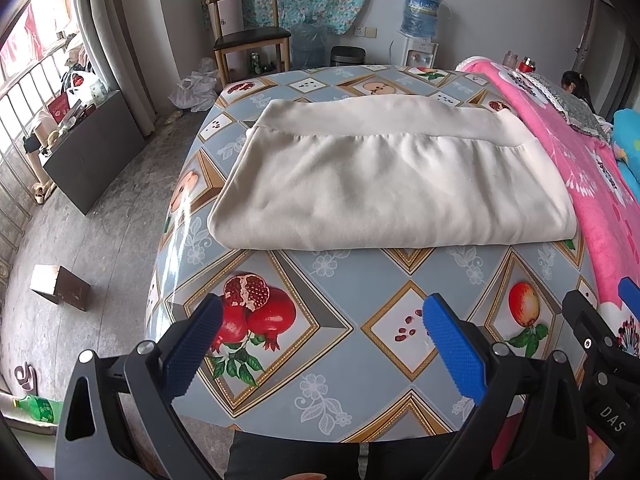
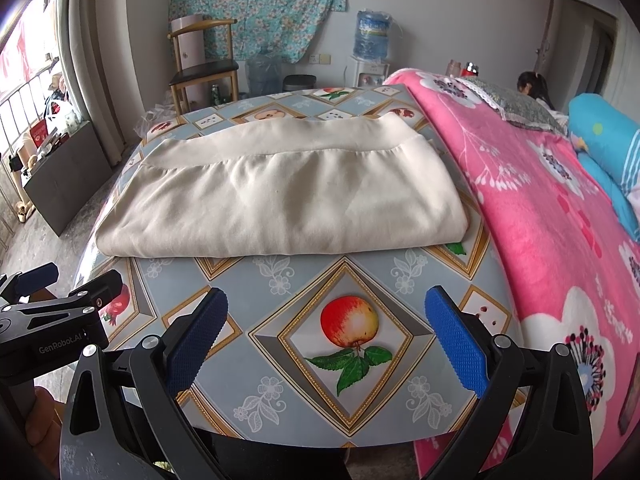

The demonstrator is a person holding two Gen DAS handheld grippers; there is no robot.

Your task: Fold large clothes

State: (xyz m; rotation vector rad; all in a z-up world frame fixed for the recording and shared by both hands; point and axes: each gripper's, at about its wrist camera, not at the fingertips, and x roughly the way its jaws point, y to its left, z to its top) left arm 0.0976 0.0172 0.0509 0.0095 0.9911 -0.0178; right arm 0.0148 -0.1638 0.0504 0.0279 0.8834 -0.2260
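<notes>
A cream garment (image 1: pixel 384 176) (image 2: pixel 280 196) lies folded into a flat rectangle on the table (image 1: pixel 360 292) (image 2: pixel 280 280), which wears a grey-blue fruit-print cloth. Its ribbed hem band runs across the far side. My left gripper (image 1: pixel 320 312) hovers open over the near table edge, well short of the garment, with nothing between its blue pads (image 1: pixel 452 344). Just as wide open, my right gripper (image 2: pixel 326 304) hangs over the apple print with empty pads (image 2: pixel 456 340). Each gripper shows at the edge of the other's view: the right gripper (image 1: pixel 600 300), the left gripper (image 2: pixel 72 280).
A pink flowered blanket (image 1: pixel 580 168) (image 2: pixel 540 208) covers a bed along the table's right side. A person (image 2: pixel 532 84) sits beyond it. A wooden chair (image 1: pixel 248 36), water bottles and a dispenser (image 1: pixel 418 16) stand at the far wall. A dark board (image 1: pixel 92 152) and a box (image 1: pixel 60 286) are on the floor at left.
</notes>
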